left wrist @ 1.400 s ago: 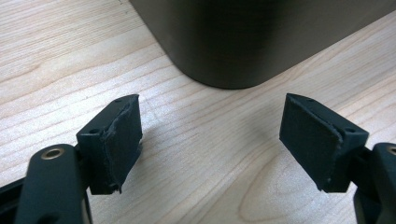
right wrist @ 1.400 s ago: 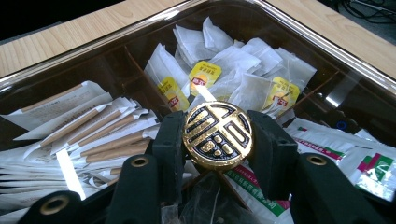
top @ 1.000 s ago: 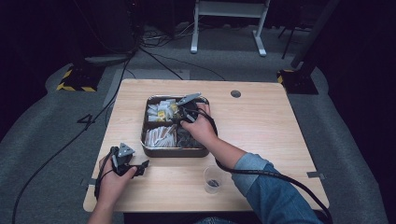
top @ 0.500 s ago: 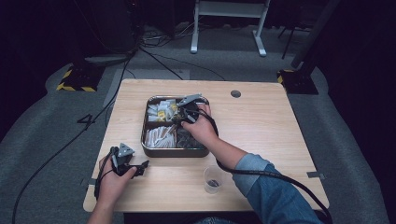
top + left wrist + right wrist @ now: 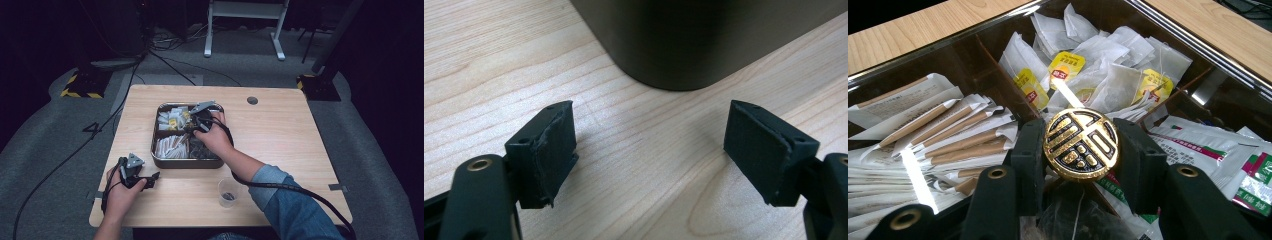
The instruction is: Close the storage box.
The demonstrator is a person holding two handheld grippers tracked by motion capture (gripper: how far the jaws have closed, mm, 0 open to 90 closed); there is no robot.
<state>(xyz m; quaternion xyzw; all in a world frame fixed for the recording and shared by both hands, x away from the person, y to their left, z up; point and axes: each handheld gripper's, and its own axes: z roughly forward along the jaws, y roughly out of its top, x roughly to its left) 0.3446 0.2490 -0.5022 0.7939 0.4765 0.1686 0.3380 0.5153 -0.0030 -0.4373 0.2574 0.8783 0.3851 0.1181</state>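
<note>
While the left gripper (image 5: pixel 150 177) rested on the table (image 5: pixel 300 150) just left of the tray (image 5: pixel 156 145), its jaws, which had just opened a little, stood wide apart on nothing. Over the tray's middle, the right gripper (image 5: pixel 1080 145) pinched a round gold-and-black disc (image 5: pixel 1081 144) between its pads. To the tray's right, below its corner, the plastic cup (image 5: pixel 228 192) likely awaited it; pickup looked done, delivery remained.

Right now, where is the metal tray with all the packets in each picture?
High view: the metal tray sits mid-table, with the right gripper over it.
Left gripper view: its dark rounded corner is at the top, beyond the open left gripper.
Right gripper view: its rim runs across the upper right, behind the gold round piece in the jaws.
Shared landmark: the wooden table.
</note>
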